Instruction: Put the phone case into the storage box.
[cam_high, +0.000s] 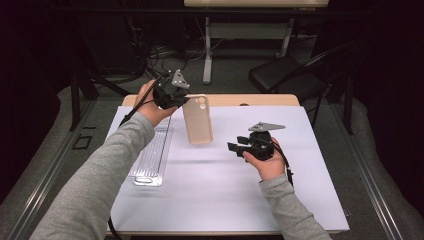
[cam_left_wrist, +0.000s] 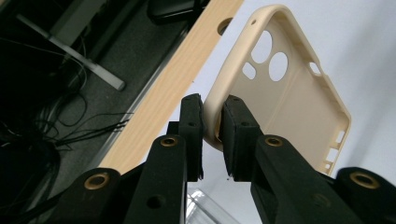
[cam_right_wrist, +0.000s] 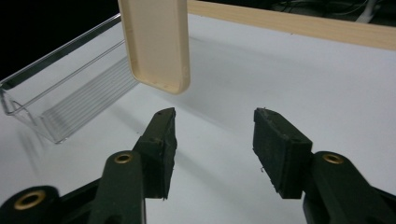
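Left gripper (cam_left_wrist: 212, 122) pinches the phone case (cam_left_wrist: 285, 98) rim; right gripper (cam_right_wrist: 214, 140) seemingly half-open, empty.

You get a brightly lit white table (cam_high: 225, 200) against dark surroundings; soft shadows fall on it, and close jaws look slightly blurred.

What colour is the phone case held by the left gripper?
The phone case is plain beige or cream, with no pattern; the left gripper view shows it best.
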